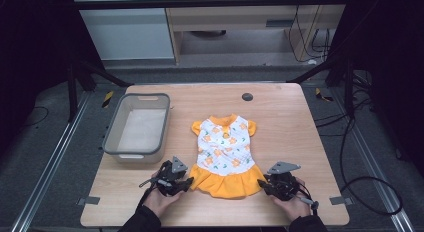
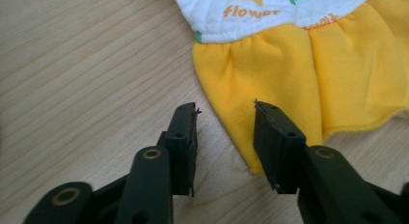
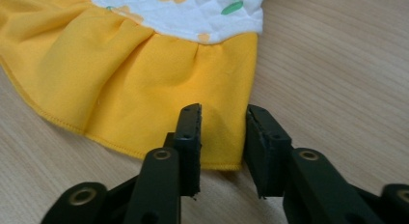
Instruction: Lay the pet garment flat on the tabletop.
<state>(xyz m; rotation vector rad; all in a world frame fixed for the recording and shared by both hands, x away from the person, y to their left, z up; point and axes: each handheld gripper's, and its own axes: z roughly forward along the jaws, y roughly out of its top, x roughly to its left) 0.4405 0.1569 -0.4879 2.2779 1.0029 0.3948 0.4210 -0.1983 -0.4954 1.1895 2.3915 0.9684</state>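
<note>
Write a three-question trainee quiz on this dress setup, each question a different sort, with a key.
1. True or false: the left gripper is shut on the yellow skirt hem.
2. Which corner of the hem do the right gripper jaws straddle: A, the person's right corner; B, the person's left corner; C, the collar?
3. Fill in: left of the dress on the table stands a grey ____.

Key
1. False: its jaws stand open at the hem's corner.
2. A
3. bin
</note>
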